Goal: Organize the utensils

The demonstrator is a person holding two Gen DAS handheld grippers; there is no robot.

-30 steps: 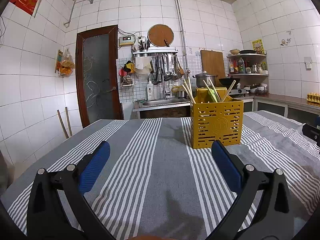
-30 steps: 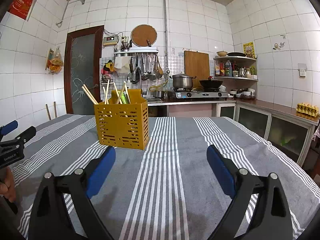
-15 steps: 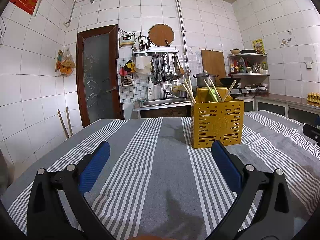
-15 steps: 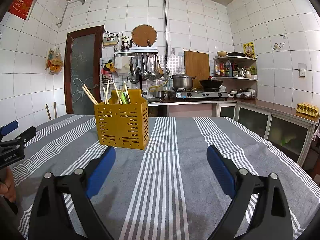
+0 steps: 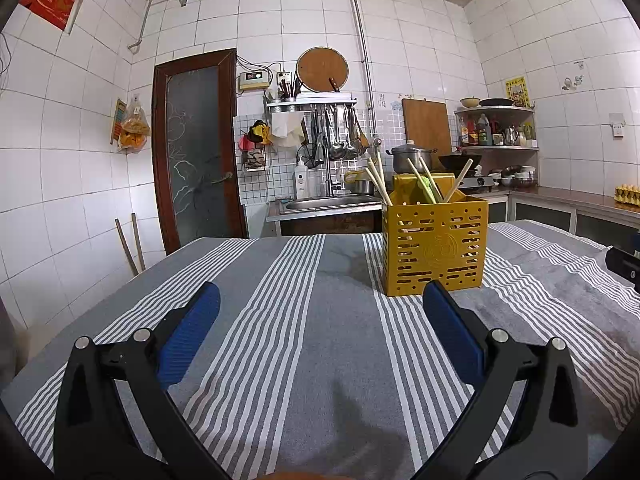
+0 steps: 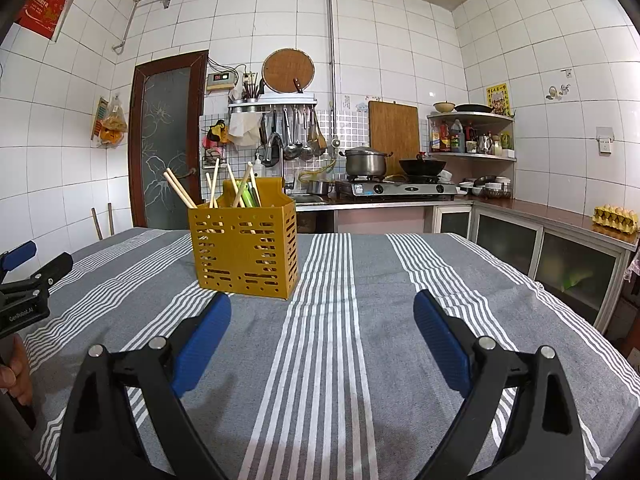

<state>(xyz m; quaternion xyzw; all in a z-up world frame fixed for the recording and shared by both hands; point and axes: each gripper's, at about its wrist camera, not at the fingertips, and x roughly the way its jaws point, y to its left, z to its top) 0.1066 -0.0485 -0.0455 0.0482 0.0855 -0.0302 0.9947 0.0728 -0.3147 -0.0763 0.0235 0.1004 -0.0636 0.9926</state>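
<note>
yellow slotted plastic utensil caddy [image 5: 434,246] upright on grey striped tabletop [image 5: 320,340], chopsticks [image 6: 180,190] standing inside | left gripper [image 5: 320,300]: caddy at 1 o'clock, wide open, empty | right gripper [image 6: 322,308]: caddy at 11 o'clock, wide open, empty | both about equally near

Both views are taken low over the striped tablecloth [image 5: 320,340], faced toward the far kitchen wall. The yellow utensil holder [image 5: 434,246] is seen right of centre from the left wrist and left of centre [image 6: 245,250] from the right wrist; holder, cloth and door [image 6: 164,148] are shared.
</note>
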